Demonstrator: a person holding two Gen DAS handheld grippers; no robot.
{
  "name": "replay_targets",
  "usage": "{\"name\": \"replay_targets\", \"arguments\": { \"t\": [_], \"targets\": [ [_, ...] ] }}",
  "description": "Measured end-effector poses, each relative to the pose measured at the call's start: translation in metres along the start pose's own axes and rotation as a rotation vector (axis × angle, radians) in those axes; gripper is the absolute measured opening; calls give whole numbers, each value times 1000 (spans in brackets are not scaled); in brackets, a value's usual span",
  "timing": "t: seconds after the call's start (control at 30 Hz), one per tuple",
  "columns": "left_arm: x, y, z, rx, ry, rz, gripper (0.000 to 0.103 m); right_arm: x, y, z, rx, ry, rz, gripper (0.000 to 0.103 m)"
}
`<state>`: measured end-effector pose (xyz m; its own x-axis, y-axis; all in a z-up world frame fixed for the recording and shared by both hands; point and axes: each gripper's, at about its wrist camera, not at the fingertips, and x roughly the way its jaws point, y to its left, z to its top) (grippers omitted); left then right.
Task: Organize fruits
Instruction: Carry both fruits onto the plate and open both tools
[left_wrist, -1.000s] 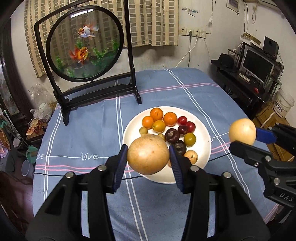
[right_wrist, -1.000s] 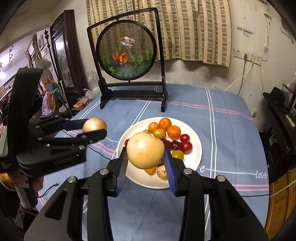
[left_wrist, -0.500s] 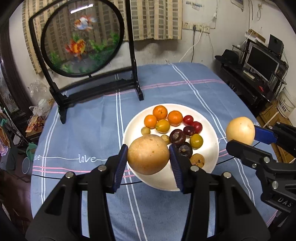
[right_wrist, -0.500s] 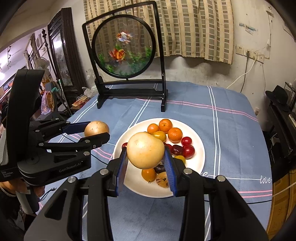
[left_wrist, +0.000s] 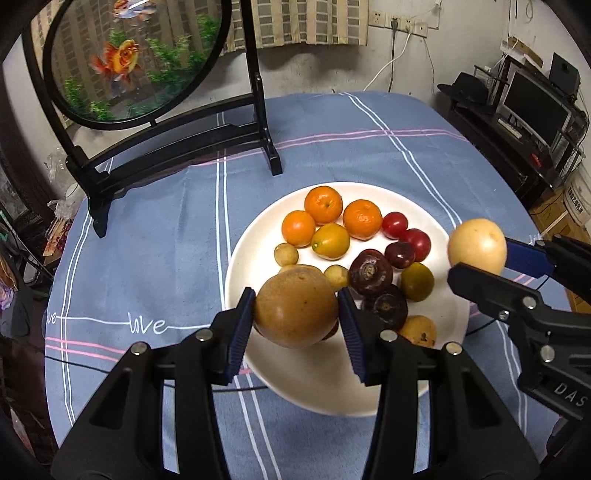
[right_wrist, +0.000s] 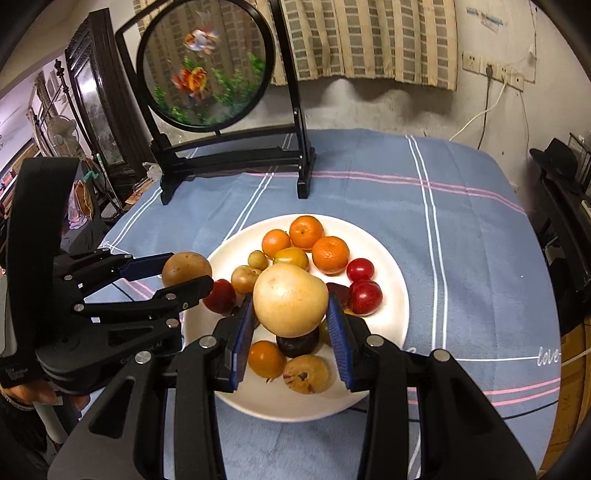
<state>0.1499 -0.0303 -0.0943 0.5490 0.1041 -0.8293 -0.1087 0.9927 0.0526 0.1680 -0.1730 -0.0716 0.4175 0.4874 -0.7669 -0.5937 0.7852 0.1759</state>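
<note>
The left gripper is clamped on a round brown pear with a dull, finely speckled skin, its blue pads pressing both flanks; the fruit hangs above the near left edge of a white plate. The right gripper likewise pinches a paler yellow pear, smooth with a few faint dimples, held over the near middle of the plate. On the plate lie three oranges at the far side, red cherry tomatoes to their right, dark purple round fruits near the centre, and small yellowish ones to the left. The plate sits on a blue cloth with white and pink stripes, and a round goldfish screen on a black stand rises at the far left.
</note>
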Motion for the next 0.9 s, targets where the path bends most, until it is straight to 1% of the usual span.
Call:
{"name": "replay_targets", "arguments": {
  "t": [0.23, 0.5, 0.67, 0.7, 0.73, 0.77, 0.83, 0.9],
  "targets": [
    [18, -3, 2, 6, 23, 1, 46, 27, -5, 8, 12, 35, 2, 39],
    [27, -3, 1, -3, 35, -5, 46, 44, -12, 13, 21, 66, 8, 39],
    [30, -4, -1, 0, 48, -8, 47, 51, -10, 14, 18, 100, 10, 41],
    [30, -4, -1, -4, 50, -4, 47, 50, -10, 15, 24, 95, 14, 44],
    [29, -3, -2, -6, 50, -3, 47, 47, -12, 16, 35, 81, 14, 58],
    [29, -3, -2, -7, 49, -1, 47, 41, -13, 18, 47, 50, 4, 65],
    [28, -2, -3, -9, 49, 3, 47, 33, -13, 21, 41, 24, 16, 65],
    [25, -1, -3, -16, 48, 5, 47, 24, -13, 25, 39, 3, 7, 65]
  ]
}}
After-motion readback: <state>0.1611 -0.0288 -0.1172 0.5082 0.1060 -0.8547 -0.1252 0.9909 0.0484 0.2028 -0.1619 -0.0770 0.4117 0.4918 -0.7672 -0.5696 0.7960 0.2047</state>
